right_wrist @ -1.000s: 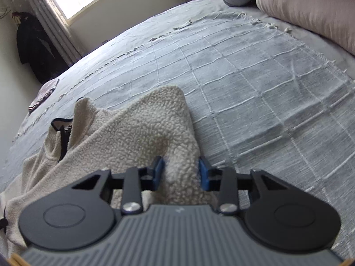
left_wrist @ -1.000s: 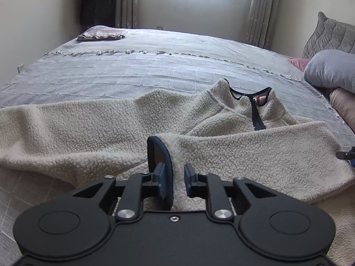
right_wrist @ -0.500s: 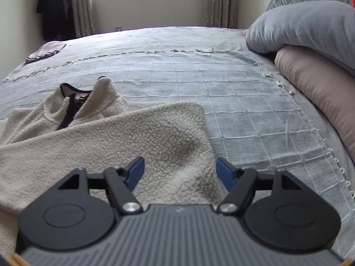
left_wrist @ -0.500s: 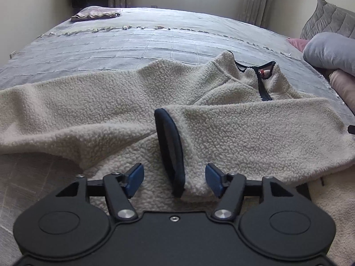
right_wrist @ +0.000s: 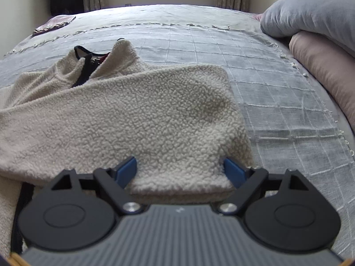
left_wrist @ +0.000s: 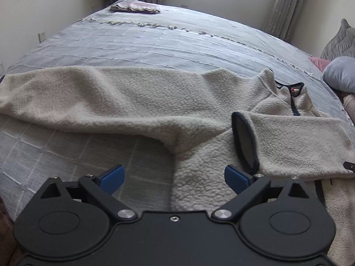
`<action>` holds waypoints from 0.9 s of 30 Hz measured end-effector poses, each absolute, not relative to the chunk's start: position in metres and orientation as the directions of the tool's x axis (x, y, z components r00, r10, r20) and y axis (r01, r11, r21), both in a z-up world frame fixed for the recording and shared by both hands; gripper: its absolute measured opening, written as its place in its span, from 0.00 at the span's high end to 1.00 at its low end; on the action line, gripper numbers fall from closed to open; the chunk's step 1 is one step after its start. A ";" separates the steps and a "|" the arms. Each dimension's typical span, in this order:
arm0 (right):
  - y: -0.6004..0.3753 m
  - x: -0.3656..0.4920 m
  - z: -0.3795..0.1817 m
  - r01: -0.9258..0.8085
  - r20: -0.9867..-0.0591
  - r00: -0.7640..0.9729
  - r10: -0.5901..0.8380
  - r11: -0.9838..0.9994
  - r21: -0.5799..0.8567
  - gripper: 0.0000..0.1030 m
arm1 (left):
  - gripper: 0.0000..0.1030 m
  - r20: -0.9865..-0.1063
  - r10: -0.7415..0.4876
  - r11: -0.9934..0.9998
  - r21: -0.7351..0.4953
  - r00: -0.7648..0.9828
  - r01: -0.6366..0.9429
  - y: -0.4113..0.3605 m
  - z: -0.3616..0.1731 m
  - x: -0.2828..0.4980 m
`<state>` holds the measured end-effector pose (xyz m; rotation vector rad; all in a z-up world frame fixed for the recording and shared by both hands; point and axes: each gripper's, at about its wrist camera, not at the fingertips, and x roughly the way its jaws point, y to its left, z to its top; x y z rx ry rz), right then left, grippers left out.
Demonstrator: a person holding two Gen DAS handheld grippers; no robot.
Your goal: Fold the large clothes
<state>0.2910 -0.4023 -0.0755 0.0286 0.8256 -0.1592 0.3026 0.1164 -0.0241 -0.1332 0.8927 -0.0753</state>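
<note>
1. I have the cream fleece pullover (left_wrist: pixel 155 106) lying across the grey bedspread (left_wrist: pixel 155 44), collar (right_wrist: pixel 93 57) toward the pillows (right_wrist: pixel 310 22). One sleeve is folded over the chest, its dark-lined cuff (left_wrist: pixel 244 141) standing open; the other sleeve (left_wrist: pixel 55 93) stretches out flat to my left.

2. My left gripper (left_wrist: pixel 173 177) has its jaws spread wide and holds nothing. It hangs over the gap where the body meets the outstretched sleeve.

3. My right gripper (right_wrist: pixel 180 170) is also spread, its blue pads either side of the folded shoulder edge. I think they only flank the fleece rather than press it, though the pile hides the contact.

4. Risks from here:
   - The fleece is thick and springy, so the folded sleeve could creep open with nothing pinning it.
   - If I close the left jaws where they hang, I may catch the bedspread along with the fleece and drag both.
   - A shallow pinch on the loose sleeve would slip out mid-lift, leaving a crooked fold.
</note>
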 end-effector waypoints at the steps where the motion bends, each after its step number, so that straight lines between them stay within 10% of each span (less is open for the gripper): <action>1: -0.400 0.287 -0.073 0.151 -0.734 0.668 -0.127 0.988 -0.033 0.11 | 0.05 -0.773 -0.109 0.989 -0.146 0.625 -0.008 0.125 -0.025 0.302; 23: -0.364 0.235 -0.045 0.024 -0.739 0.673 -0.024 1.000 -0.011 0.05 | 0.08 -0.715 0.185 0.802 -0.286 0.674 -0.524 0.327 -0.065 0.357; 27: -0.361 0.228 -0.041 0.024 -0.738 0.674 -0.039 0.999 -0.030 0.05 | 0.41 -0.703 0.286 0.742 -0.269 0.652 -0.615 0.354 -0.081 0.375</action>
